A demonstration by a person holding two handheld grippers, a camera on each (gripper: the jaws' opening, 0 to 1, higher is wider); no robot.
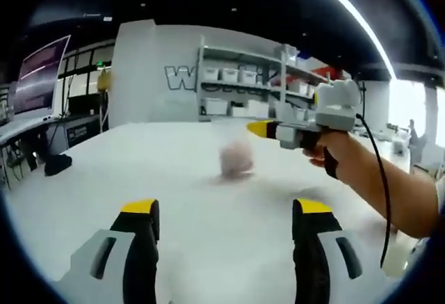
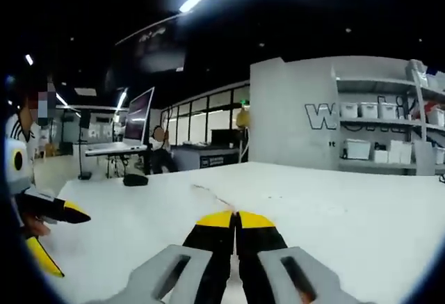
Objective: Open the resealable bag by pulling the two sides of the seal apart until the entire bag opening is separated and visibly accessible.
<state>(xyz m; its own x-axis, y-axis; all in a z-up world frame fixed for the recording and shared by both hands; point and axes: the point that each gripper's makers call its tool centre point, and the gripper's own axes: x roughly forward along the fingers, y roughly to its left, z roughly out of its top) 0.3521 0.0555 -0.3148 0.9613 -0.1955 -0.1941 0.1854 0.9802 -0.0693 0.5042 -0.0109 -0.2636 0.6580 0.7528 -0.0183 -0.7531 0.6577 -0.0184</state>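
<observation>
Left gripper (image 1: 226, 224) jaws wide apart, empty. Ahead of them, midway on the tabletop (image 1: 139, 172), a blurred pinkish lump, probably the bag (image 1: 235, 159); looks light, soft, crumply. Seal not discernible; grab opposite lips. Right gripper (image 2: 235, 222) jaws together, empty, above bare tabletop.

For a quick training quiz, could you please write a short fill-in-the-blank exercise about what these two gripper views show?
1. The left gripper has its jaws ____.
2. The right gripper has its yellow-tipped jaws ____.
3. The blurry pinkish object lies on the white ____.
4. The shelves against the back wall hold white ____.

Missing words: open; shut; table; boxes
</observation>
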